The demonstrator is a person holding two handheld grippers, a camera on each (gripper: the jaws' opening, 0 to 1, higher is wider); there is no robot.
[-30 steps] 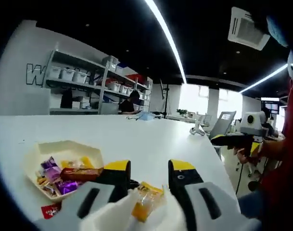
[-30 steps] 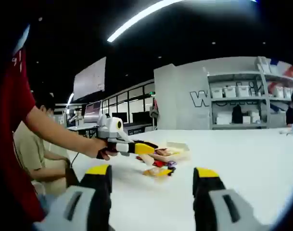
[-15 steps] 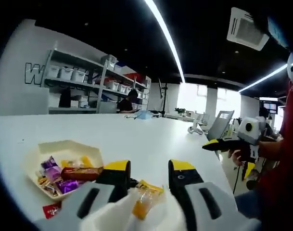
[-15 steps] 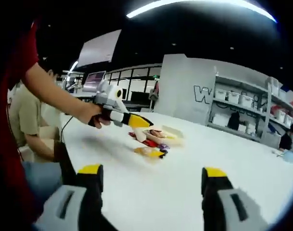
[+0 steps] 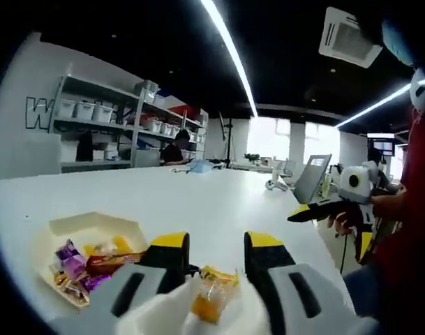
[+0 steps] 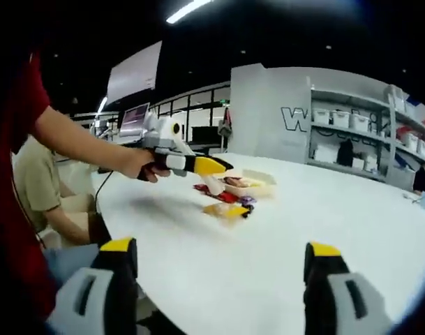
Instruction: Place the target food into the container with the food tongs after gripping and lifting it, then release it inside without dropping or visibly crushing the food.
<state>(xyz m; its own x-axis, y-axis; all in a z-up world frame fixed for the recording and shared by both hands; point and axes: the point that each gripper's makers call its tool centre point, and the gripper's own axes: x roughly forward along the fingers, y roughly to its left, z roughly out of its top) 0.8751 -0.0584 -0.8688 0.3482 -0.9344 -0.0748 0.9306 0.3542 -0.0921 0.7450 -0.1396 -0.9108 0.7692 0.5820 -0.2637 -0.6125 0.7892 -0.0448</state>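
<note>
Where wrapped sweets point(image 5: 72, 264) lie: white container point(image 5: 93, 225).

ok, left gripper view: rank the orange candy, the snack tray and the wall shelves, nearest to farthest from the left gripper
1. Orange candy: between the left gripper's jaws, low centre.
2. Snack tray: on the white table, to the left.
3. Wall shelves: far across the room, upper left.

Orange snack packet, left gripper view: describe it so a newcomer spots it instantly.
Start at the white table and find the open white container of wrapped snacks near its front edge. Right of it, the left gripper shows two yellow-tipped jaws; the orange snack packet sits between them, translucent and alone, unlike the purple and red wrappers inside the container.
</note>
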